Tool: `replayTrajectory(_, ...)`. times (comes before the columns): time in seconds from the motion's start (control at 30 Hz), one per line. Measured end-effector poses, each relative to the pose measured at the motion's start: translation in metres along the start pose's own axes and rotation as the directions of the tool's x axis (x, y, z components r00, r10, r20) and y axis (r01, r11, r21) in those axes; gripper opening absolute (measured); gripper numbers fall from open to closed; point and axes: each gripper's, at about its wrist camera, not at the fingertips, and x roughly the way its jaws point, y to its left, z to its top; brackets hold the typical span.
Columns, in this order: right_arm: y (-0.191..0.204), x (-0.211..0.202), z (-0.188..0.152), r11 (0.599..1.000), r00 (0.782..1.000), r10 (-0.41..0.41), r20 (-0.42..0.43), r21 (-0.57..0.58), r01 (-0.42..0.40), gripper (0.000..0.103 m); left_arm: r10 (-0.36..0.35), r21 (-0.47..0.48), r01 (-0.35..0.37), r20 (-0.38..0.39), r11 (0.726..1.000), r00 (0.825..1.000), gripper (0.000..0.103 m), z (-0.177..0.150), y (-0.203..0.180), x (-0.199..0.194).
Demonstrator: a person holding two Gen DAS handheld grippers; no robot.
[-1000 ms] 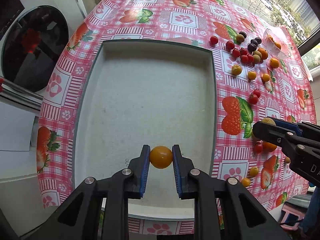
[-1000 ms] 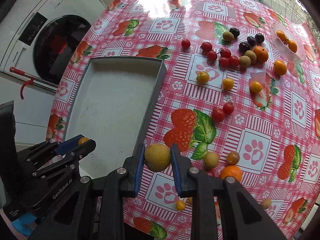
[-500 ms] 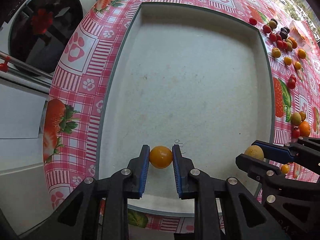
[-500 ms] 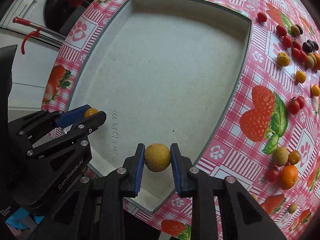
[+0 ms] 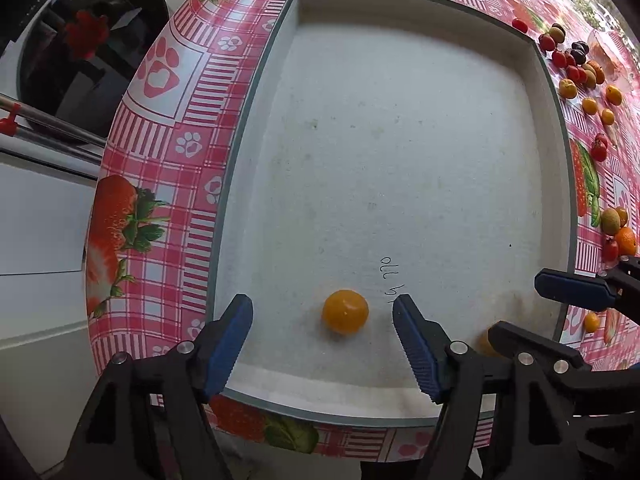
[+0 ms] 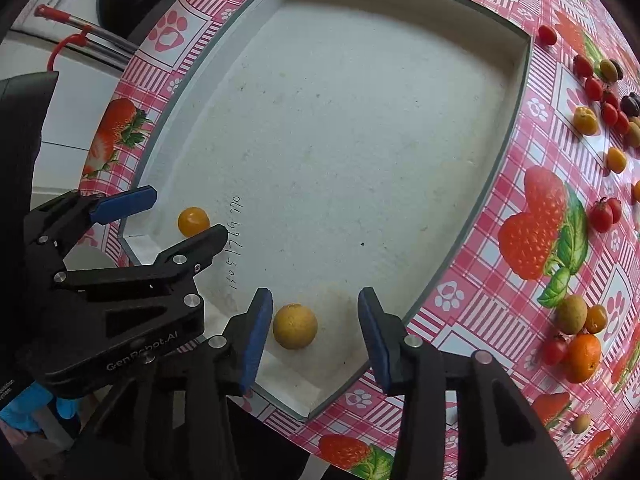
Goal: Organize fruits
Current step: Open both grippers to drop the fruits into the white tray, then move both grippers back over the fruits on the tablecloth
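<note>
orange round tomato (image 5: 345, 311) lying loose between wide-open left tongs (image 5: 322, 344), on white foam tray (image 5: 400, 128). tan round fruit (image 6: 295, 326) likewise between wide-open right tongs (image 6: 316, 336), nothing gripped. two placed; many small fruits (image 6: 600, 92) right of both tongs, remaining on checked tablecloth (image 6: 520, 280).

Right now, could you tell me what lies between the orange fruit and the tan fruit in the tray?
In the right wrist view, only handwritten numbers on the tray floor separate the orange fruit from the tan fruit.
</note>
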Motion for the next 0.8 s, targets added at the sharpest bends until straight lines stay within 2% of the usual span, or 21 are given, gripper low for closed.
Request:
replayTrajectory(0.1,0.005,-0.004,0.0,1.0,1.0,-0.012,0.017,-0.011,0.012,0.069,0.001,-0.022,-0.001,-0.001,1.0,1.0,0.074,0.002,0.006,-0.003)
replayTrajectory(0.17,0.004,-0.009,0.0,1.0,0.999,0.011,0.037,-0.004,-0.011,0.082,-0.002,-0.026,0.002,-0.001,1.0,1.0,0.074,0.004,0.011,-0.005)
replayTrajectory(0.33,-0.001,-0.025,-0.002,1.0,0.997,-0.002,0.081,0.004,0.002,0.083,0.014,0.014,-0.014,0.019,1.0,1.0,0.074,0.012,0.01,-0.012)
replayTrajectory(0.43,-0.019,-0.042,-0.006,0.998,0.994,-0.017,0.104,0.055,0.011,0.083,0.017,0.023,-0.017,0.026,1.0,1.0,0.074,0.017,0.005,-0.017)
replayTrajectory(0.6,-0.064,-0.051,-0.027,0.981,0.993,-0.06,0.104,0.191,0.039,0.084,0.008,0.058,-0.011,0.05,0.998,0.999,0.074,0.027,-0.016,-0.035)
replayTrajectory(0.8,-0.132,-0.056,-0.075,0.925,0.99,-0.124,0.069,0.368,0.09,0.084,-0.032,0.192,0.013,0.098,0.981,0.995,0.074,0.038,-0.068,-0.059)
